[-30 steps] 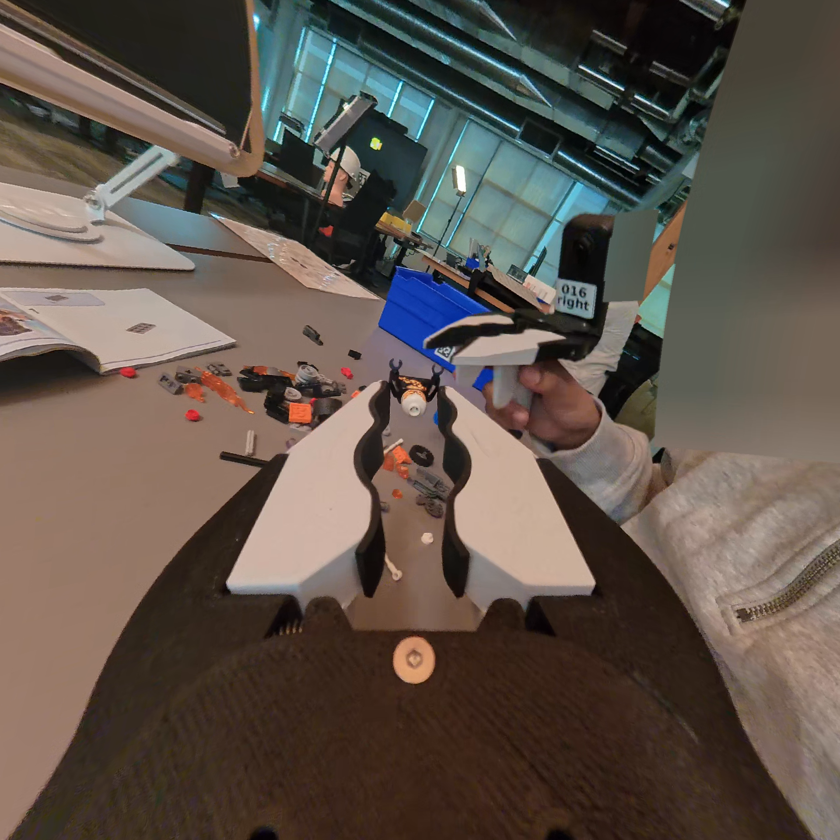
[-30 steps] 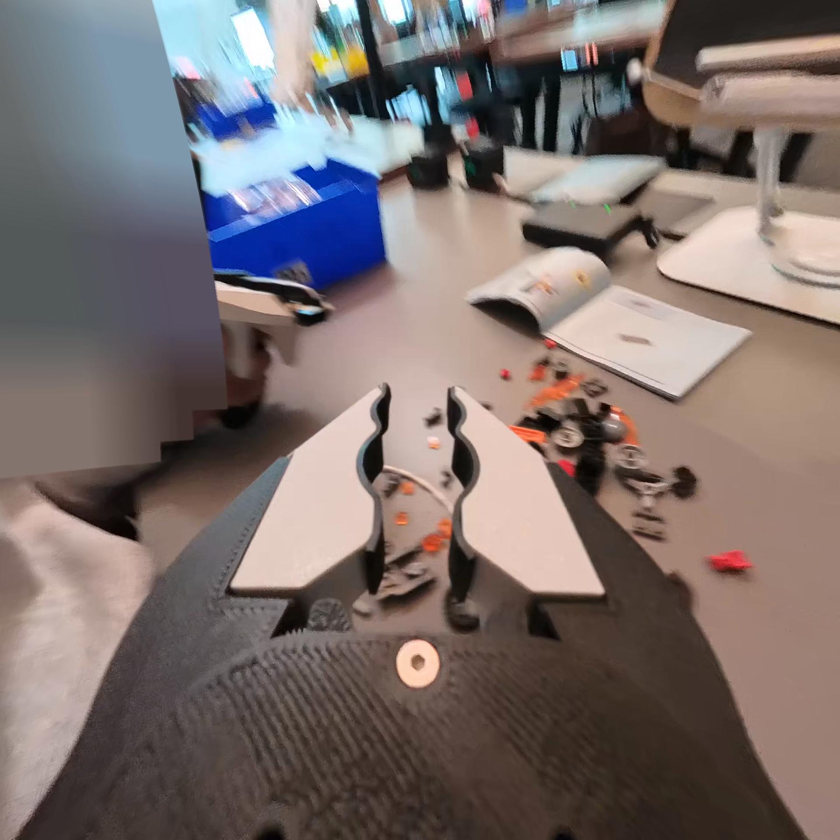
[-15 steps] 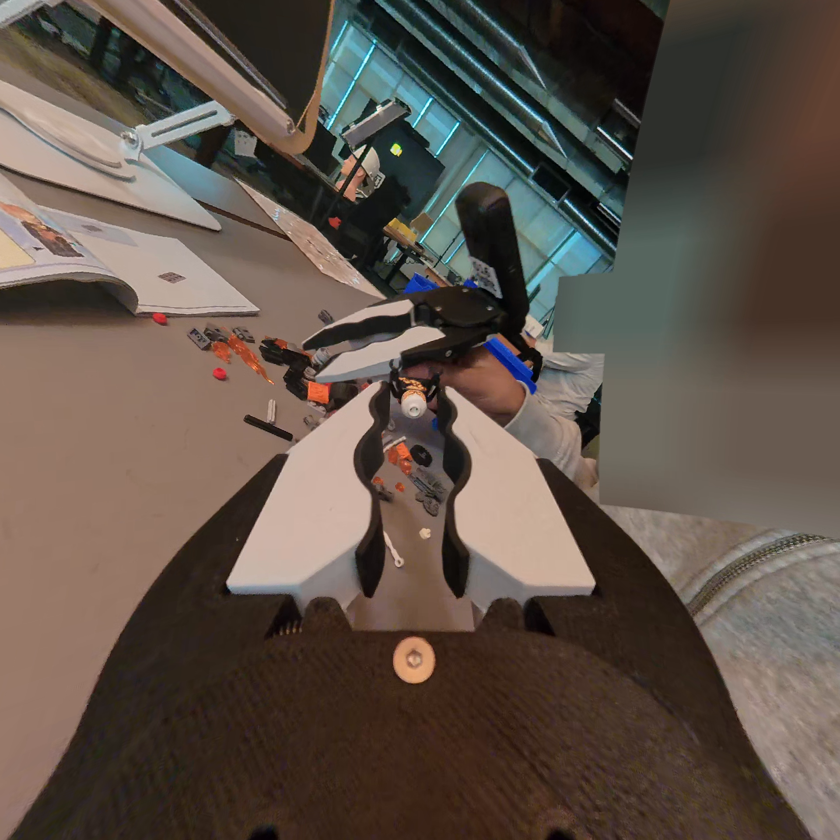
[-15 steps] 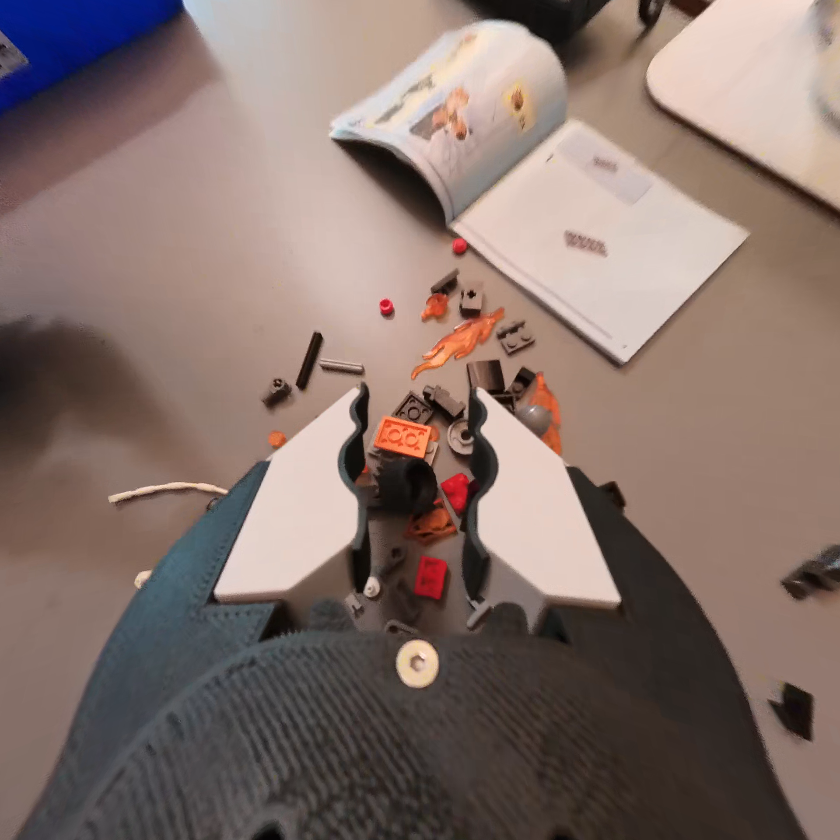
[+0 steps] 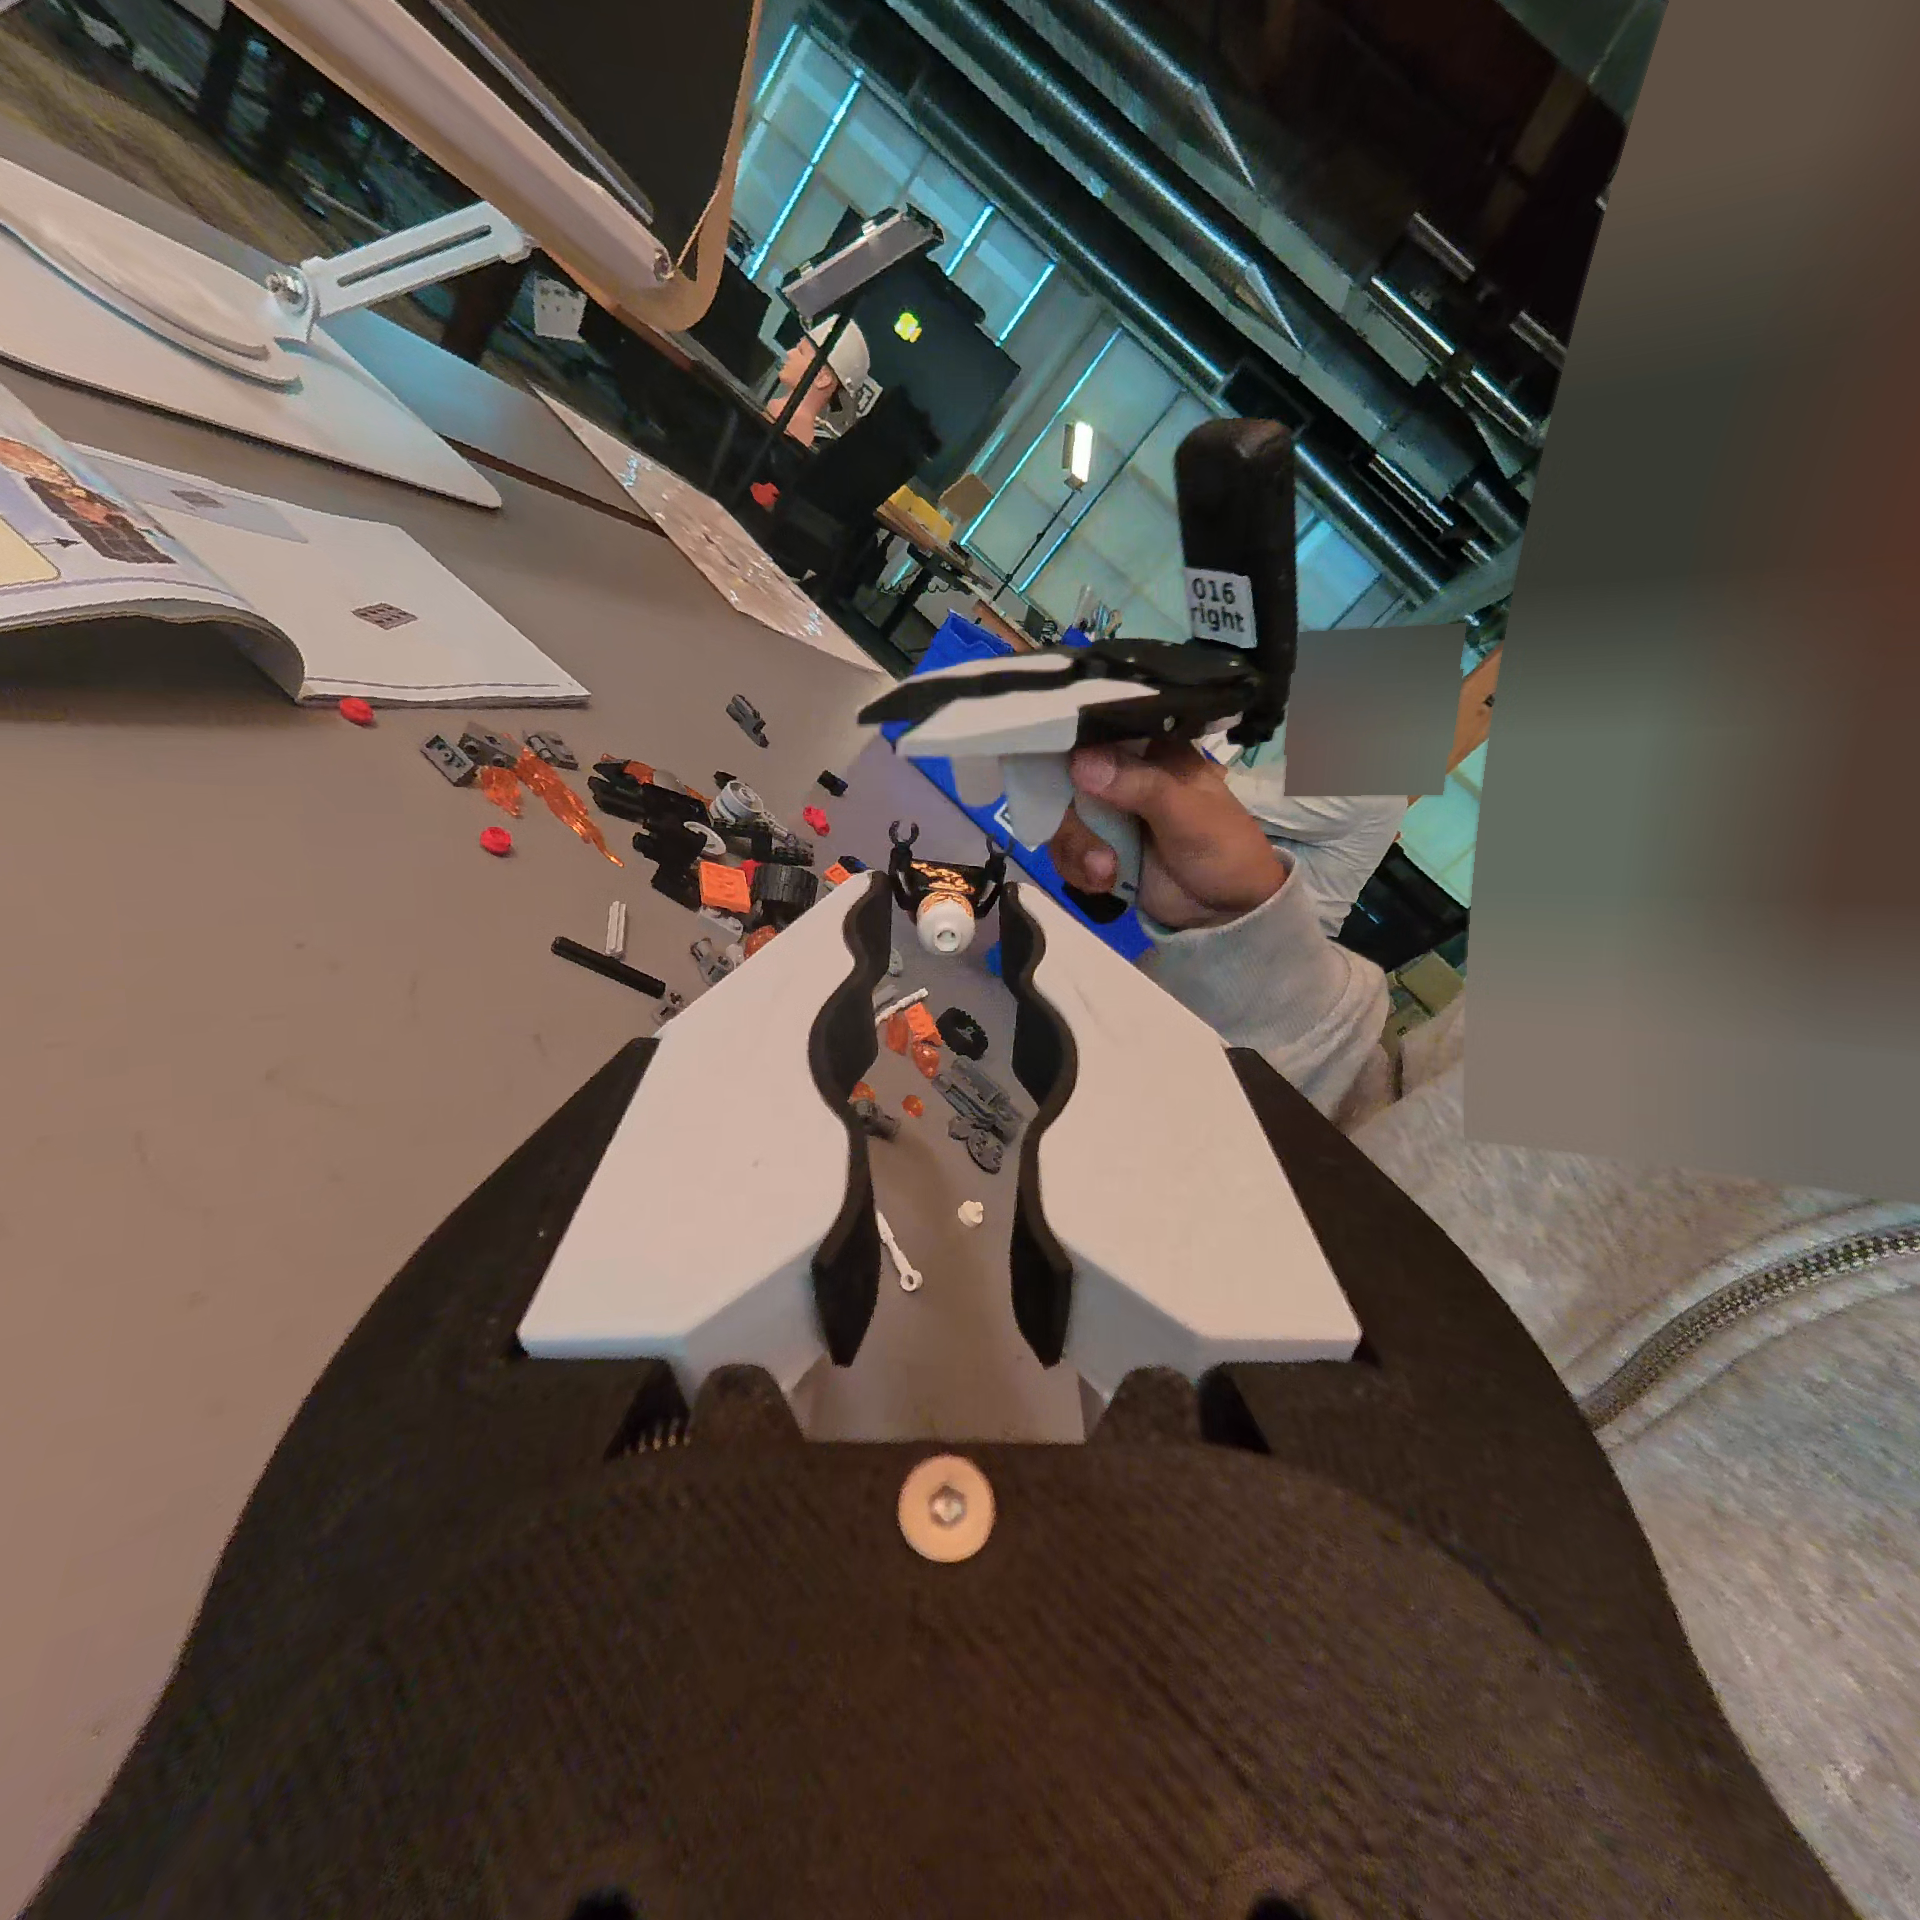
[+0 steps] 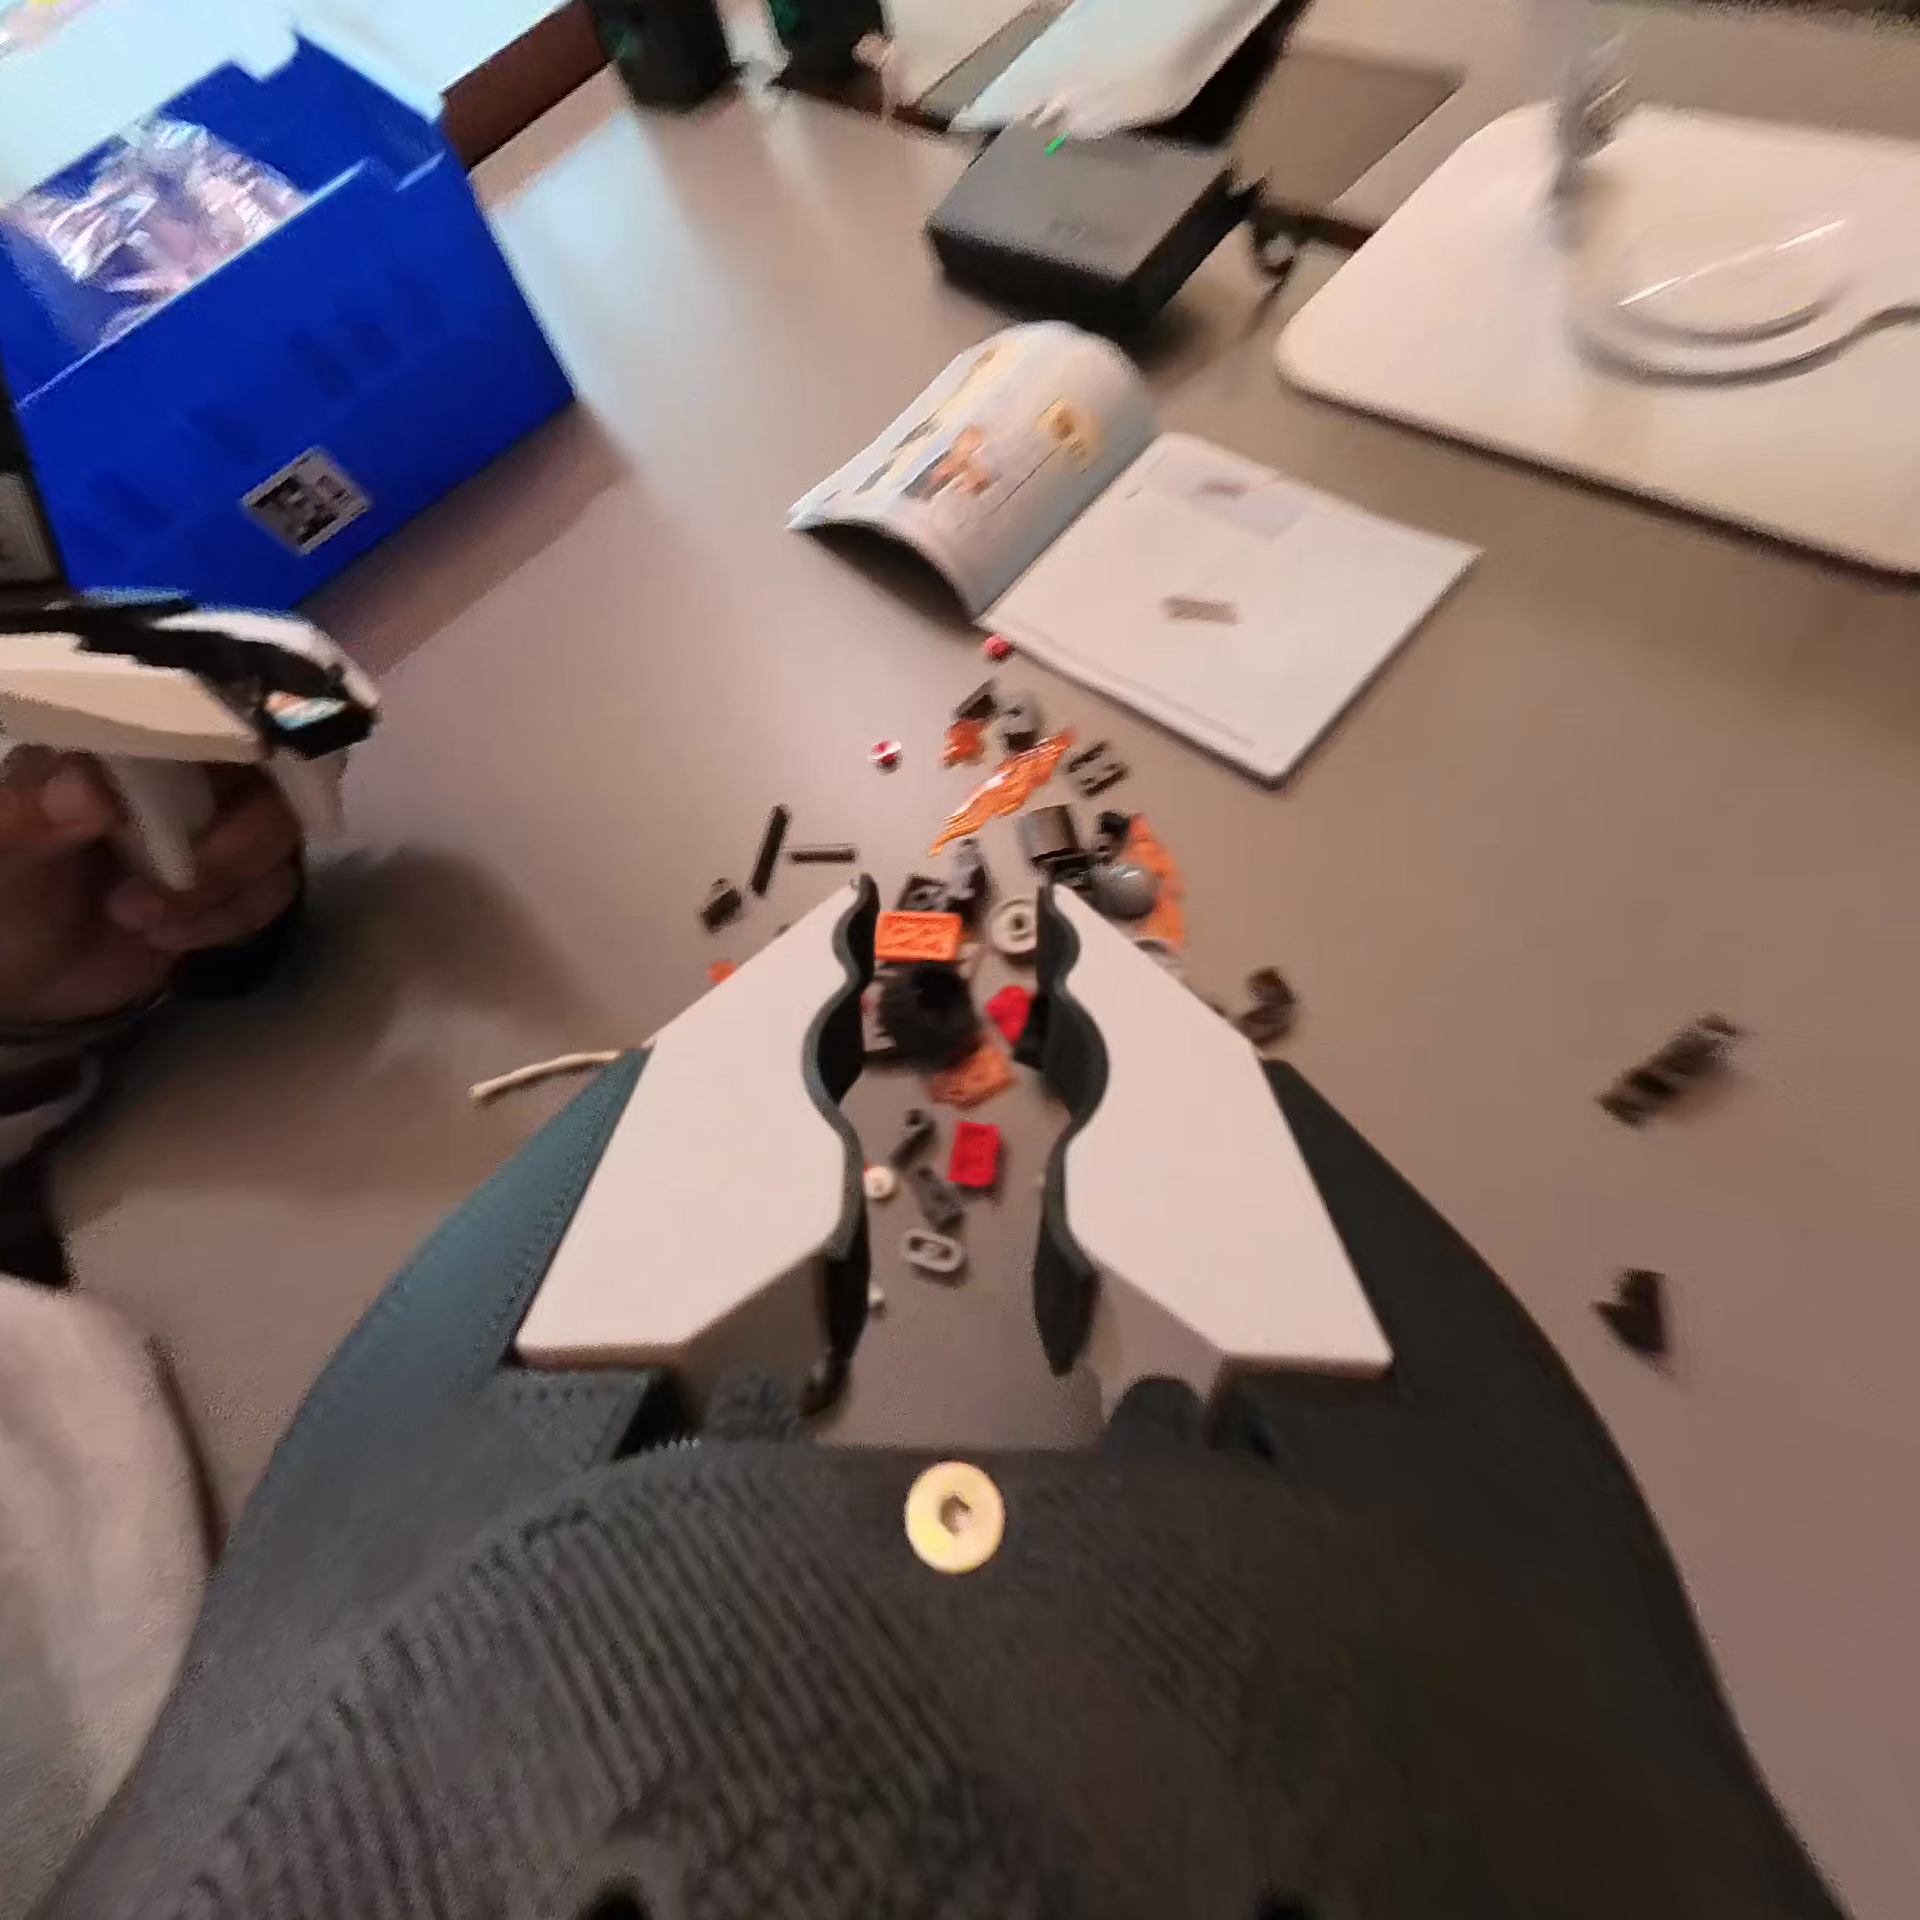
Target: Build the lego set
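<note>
My left gripper point(image 5: 943, 896) is shut on a small minifigure point(image 5: 943, 902) with a black torso, orange print and white head, and holds it above the table. It also shows at the left edge of the right wrist view point(image 6: 312, 717). My right gripper point(image 6: 953, 899) is open and empty, hovering over the pile of loose lego pieces point(image 6: 997, 883). An orange plate point(image 6: 914, 933) and a black tyre point(image 6: 925, 1013) lie between its fingers. In the left wrist view the right gripper point(image 5: 883, 717) hangs in a hand, up and right of the minifigure. The pile point(image 5: 707, 831) lies left of my left fingertips.
An open instruction booklet point(image 6: 1195, 582) point(image 5: 312, 623) lies beyond the pile. A blue bin point(image 6: 239, 384) stands at the far left, a black box point(image 6: 1081, 218) and a white monitor base point(image 6: 1610, 343) farther back. A white string point(image 6: 540, 1070) and stray dark pieces point(image 6: 1662, 1060) lie around. Left tips to right tips: about 15 cm.
My right gripper dipped low over the pile, then rose and drew back to the right, away from above my left fingertips. My left gripper has kept hold of the minifigure.
</note>
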